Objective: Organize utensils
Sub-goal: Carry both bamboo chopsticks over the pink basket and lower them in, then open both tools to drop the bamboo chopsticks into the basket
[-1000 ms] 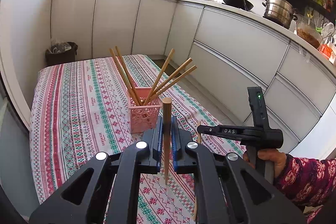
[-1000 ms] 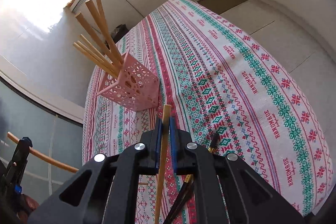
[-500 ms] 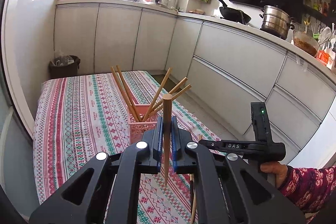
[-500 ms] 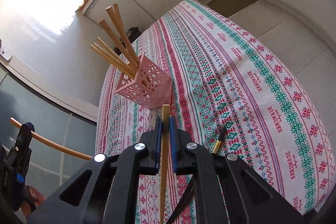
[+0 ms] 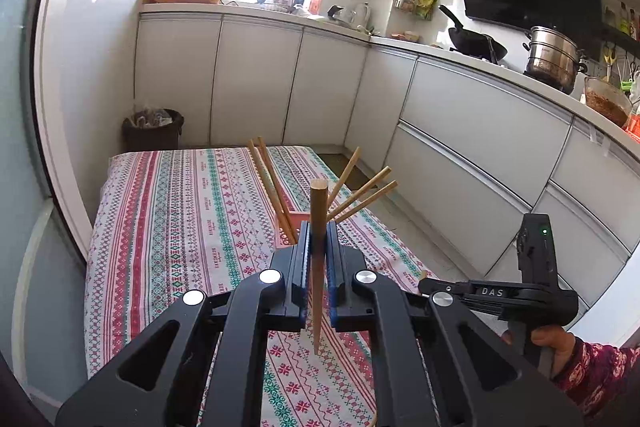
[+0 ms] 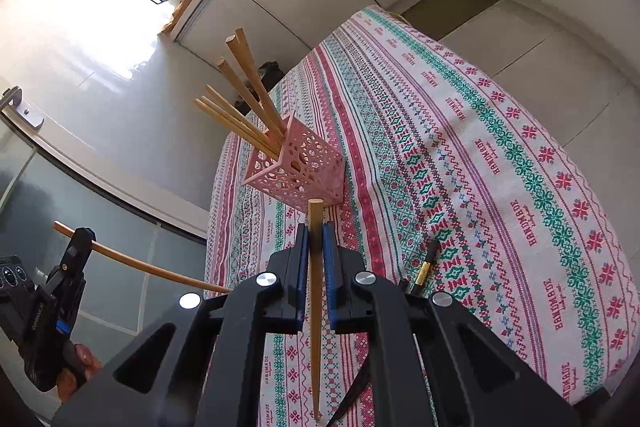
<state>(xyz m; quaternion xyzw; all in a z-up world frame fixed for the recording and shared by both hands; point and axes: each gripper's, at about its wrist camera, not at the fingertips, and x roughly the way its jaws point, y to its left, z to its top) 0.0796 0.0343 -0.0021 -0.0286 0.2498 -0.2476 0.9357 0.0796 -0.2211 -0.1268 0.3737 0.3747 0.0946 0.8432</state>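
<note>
Your left hand-held gripper (image 5: 318, 247) is clamped on a wooden chopstick (image 5: 319, 223), gripped near its thick end so the blunt top stands just above the pads and the tapered tip hangs below. That upright hold suits a tip-first drop into the pink holder (image 6: 298, 173), which sits just ahead of this hand-held gripper and is mostly hidden behind the pads in the left view.

Your right hand-held gripper (image 6: 316, 247) grasps a second chopstick (image 6: 315, 307) the same way, with the holder ahead and slightly to its left. Five chopsticks (image 6: 240, 107) already lean fanned out in the holder, so the open side of the rim looks like the easier entry.

A dark, gold-banded utensil (image 6: 424, 269) lies on the patterned cloth (image 6: 480, 167) just to the right of the right hand-held gripper, probably yet to be sorted.
</note>
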